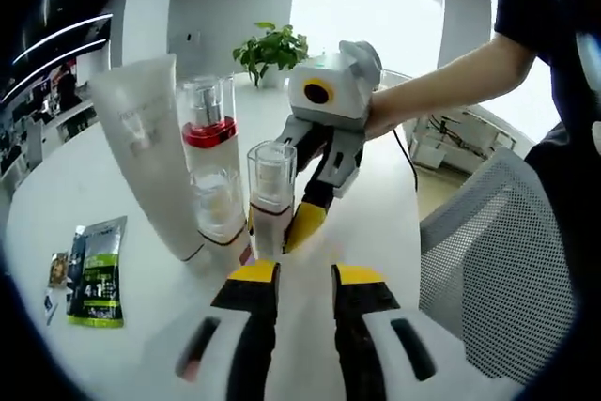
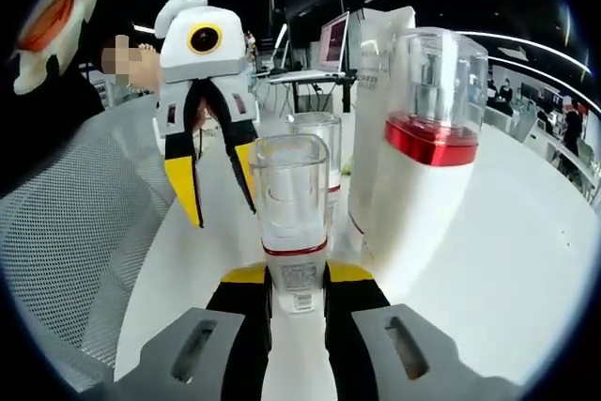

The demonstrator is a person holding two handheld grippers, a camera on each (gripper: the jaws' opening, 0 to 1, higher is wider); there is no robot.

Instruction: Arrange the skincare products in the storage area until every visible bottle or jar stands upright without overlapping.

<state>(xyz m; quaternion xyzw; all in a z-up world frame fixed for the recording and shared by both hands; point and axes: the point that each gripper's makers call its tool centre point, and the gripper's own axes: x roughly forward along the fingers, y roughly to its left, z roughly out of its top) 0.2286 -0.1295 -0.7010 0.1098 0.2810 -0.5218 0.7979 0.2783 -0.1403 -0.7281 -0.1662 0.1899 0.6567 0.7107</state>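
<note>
A small white bottle [image 2: 294, 223] with a clear cap and a thin red band stands upright on the white table [image 2: 488, 279], and my right gripper [image 2: 297, 277] is shut on its base. In the left gripper view the same small bottle [image 1: 270, 196] sits in the right gripper [image 1: 291, 224], which a hand holds. Just behind stand a second small clear-capped bottle [image 2: 315, 143], a taller white bottle [image 2: 423, 176] with a red collar, and a white tube [image 2: 376, 82], all upright. My left gripper [image 1: 306, 275] hangs open and holds nothing, close in front of the small bottle; it also shows as the left gripper [image 2: 218, 190].
Two sachets [image 1: 97, 272] lie flat on the table at the left. A potted plant [image 1: 272, 47] stands at the far edge. A grey mesh chair [image 1: 498, 260] sits beside the table edge, near the person's arm [image 1: 441, 86].
</note>
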